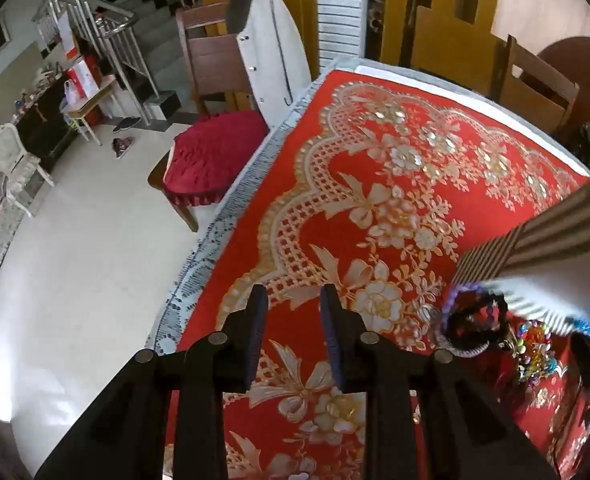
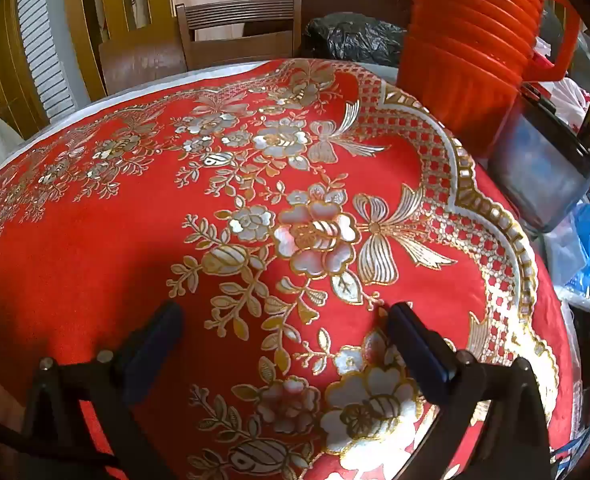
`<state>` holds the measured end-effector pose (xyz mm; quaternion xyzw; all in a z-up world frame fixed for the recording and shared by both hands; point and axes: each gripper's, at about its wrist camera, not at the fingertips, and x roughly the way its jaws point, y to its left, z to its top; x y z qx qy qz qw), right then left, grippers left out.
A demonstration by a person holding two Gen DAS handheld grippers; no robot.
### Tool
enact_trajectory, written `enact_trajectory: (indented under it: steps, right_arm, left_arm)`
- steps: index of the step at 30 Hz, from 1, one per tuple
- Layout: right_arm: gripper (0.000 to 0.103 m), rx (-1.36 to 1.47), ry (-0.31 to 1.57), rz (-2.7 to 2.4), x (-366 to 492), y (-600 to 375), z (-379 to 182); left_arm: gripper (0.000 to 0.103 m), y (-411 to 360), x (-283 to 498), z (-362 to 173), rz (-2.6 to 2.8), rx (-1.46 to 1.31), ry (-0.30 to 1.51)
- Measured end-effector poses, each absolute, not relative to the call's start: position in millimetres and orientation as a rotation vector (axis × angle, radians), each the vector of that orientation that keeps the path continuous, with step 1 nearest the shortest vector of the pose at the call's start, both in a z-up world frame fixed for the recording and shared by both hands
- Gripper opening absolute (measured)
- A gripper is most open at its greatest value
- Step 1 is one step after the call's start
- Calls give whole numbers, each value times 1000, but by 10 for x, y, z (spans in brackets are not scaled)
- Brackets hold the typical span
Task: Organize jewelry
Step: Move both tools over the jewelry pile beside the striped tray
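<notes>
Your left gripper hangs over the red cloth with a narrow gap between its jaws and nothing in it. Your right gripper is spread wide, also empty. The jewelry, a tangle of beaded bracelets and bright pieces, lies to the left gripper's right, partly under a blurred striped sleeve. Pinch one strand and the tangle may drag along and scatter. Beads can slip from flat pads. The sleeve may sweep pieces off.
</notes>
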<state>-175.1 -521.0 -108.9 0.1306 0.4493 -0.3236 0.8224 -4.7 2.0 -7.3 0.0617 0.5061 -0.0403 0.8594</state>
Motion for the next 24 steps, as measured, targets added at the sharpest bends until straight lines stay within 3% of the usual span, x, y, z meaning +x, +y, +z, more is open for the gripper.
enact_trajectory:
  steps: [24]
  right_arm:
    - [103,278,956,-688,-1731,-5278,-1145]
  left_arm:
    - [13,-1455,-54,-201,-385,257,1060]
